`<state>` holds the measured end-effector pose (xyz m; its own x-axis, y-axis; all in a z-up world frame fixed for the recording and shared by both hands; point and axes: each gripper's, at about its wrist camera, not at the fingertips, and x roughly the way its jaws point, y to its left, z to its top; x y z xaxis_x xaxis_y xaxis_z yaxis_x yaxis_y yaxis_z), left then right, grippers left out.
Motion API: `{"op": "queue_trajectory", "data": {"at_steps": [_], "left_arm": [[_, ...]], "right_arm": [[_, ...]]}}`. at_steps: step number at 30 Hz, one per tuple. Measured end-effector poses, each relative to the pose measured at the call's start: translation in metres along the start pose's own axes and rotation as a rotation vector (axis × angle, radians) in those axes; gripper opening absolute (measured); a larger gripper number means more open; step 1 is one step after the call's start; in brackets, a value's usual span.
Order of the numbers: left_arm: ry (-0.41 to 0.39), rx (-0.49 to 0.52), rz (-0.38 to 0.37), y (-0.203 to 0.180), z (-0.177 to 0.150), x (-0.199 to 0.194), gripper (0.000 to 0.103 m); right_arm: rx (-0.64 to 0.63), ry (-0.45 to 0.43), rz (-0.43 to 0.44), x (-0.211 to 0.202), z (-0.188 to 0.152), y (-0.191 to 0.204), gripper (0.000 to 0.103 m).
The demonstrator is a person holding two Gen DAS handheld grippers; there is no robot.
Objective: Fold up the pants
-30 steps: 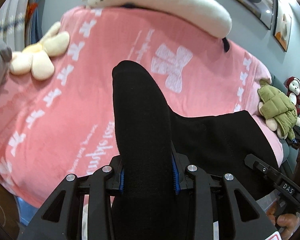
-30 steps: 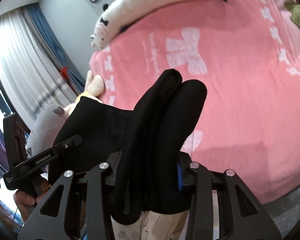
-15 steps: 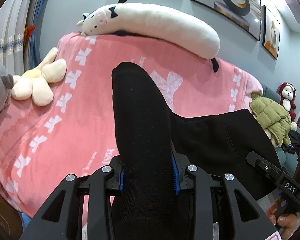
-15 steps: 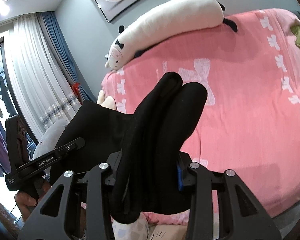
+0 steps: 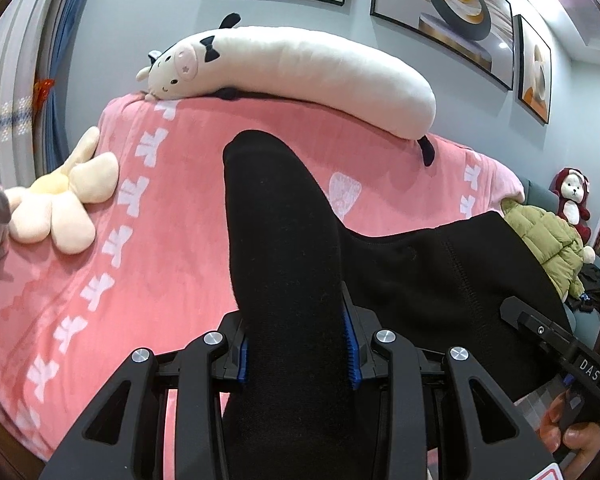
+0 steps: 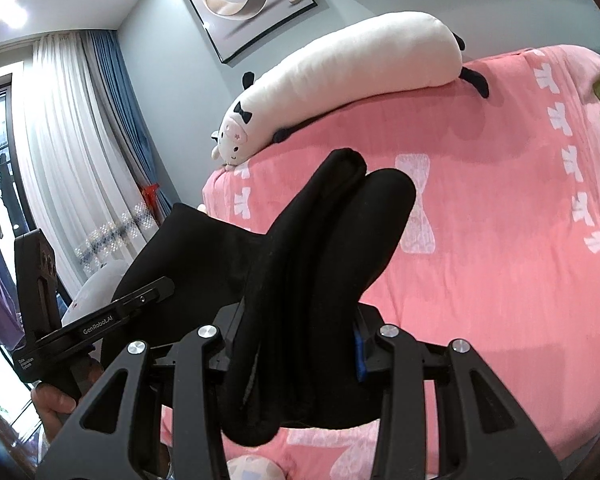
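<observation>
The black pants [image 5: 284, 248] hang stretched between my two grippers, lifted in front of the pink bed cover [image 5: 172, 240]. My left gripper [image 5: 296, 344] is shut on a thick bunch of the black fabric, which sticks up past the jaws. My right gripper [image 6: 300, 344] is shut on a folded bunch of the pants [image 6: 332, 240] with a seam edge showing. The cloth spans to the right toward the other gripper's handle [image 5: 556, 344] in the left wrist view, and to the left toward the other handle [image 6: 100, 320] in the right wrist view.
A long white cow plush [image 5: 300, 68] lies along the bed's far edge. A cream flower plush [image 5: 60, 208] sits at the left, a green padded jacket [image 5: 548, 240] and a red-hooded bear [image 5: 572, 200] at the right. Curtains [image 6: 72, 140] hang left.
Both grippers have risen and tilted upward with the pants: the bed has dropped lower in both views and the wall pictures now show. Both grips are unchanged.
</observation>
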<state>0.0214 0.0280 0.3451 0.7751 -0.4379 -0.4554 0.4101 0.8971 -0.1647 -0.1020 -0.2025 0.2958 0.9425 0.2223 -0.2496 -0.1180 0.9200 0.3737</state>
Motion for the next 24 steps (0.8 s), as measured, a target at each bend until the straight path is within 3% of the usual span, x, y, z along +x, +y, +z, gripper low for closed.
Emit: {"op": "queue_trajectory", "data": {"at_steps": [11,18,24], "left_arm": [[-0.059,0.007,0.029,0.014,0.044,0.047,0.033],[-0.033,0.004,0.058,0.032,0.056,0.114,0.033],[0.022,0.007,0.075,0.045,0.052,0.193,0.033]], "right_arm": [[-0.031,-0.046,0.041,0.056,0.038,-0.019,0.038],[-0.022,-0.044,0.053,0.117,0.047,-0.052,0.038],[0.007,-0.012,0.029,0.18,0.04,-0.092,0.038]]}}
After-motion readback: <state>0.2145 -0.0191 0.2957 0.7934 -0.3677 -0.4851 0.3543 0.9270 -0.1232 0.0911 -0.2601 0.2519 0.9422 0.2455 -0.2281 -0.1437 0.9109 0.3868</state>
